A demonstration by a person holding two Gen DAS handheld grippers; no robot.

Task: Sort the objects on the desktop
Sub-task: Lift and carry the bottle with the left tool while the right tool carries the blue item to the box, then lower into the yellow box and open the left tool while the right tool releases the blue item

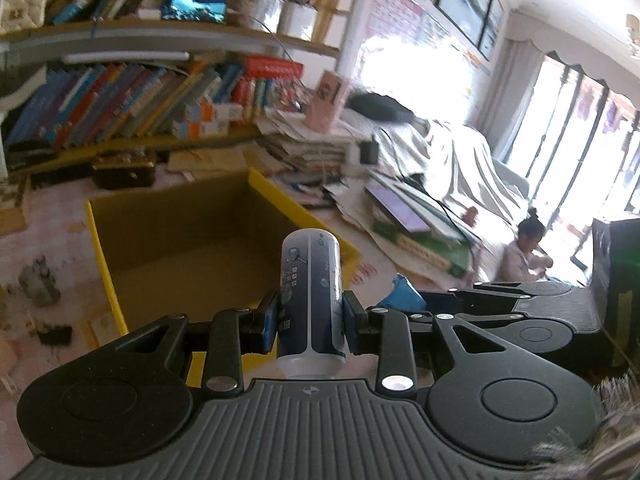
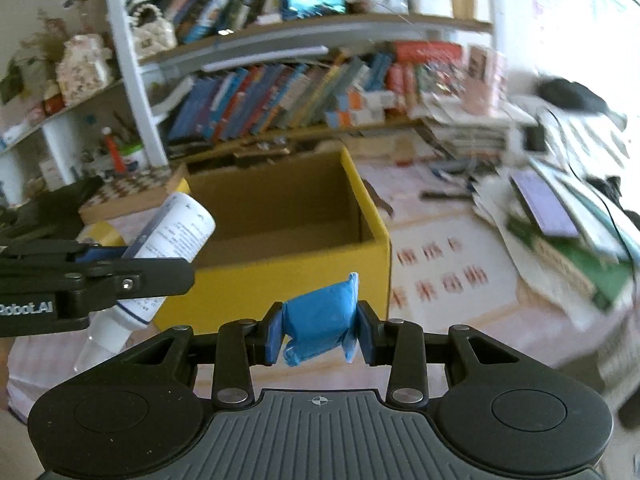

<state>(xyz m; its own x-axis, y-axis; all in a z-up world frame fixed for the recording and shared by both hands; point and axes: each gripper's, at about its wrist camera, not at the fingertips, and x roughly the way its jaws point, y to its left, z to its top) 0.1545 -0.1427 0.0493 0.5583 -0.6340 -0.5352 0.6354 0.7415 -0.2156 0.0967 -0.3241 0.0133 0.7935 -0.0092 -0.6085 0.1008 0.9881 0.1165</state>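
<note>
Left gripper [image 1: 310,330]: clamped across a white-and-navy bottle [image 1: 311,292], cap end toward camera, base pointing at the box; held crosswise, probably for a straight drop. Right gripper [image 2: 319,330]: closed on a soft blue packet [image 2: 320,322], pinched at mid-body. Yellow cardboard box [image 2: 372,240]: open-topped, seen empty, set on the counter [image 2: 460,240] ahead of both loads; likely the sorting bin. Near rim lay between loads and interior; judged to need clearing before release. Loose paper stacks [image 2: 560,240] crowded the right side; bookshelf [image 1: 140,92] close behind. Bottle hung just beside the box's left corner in the right view.
</note>
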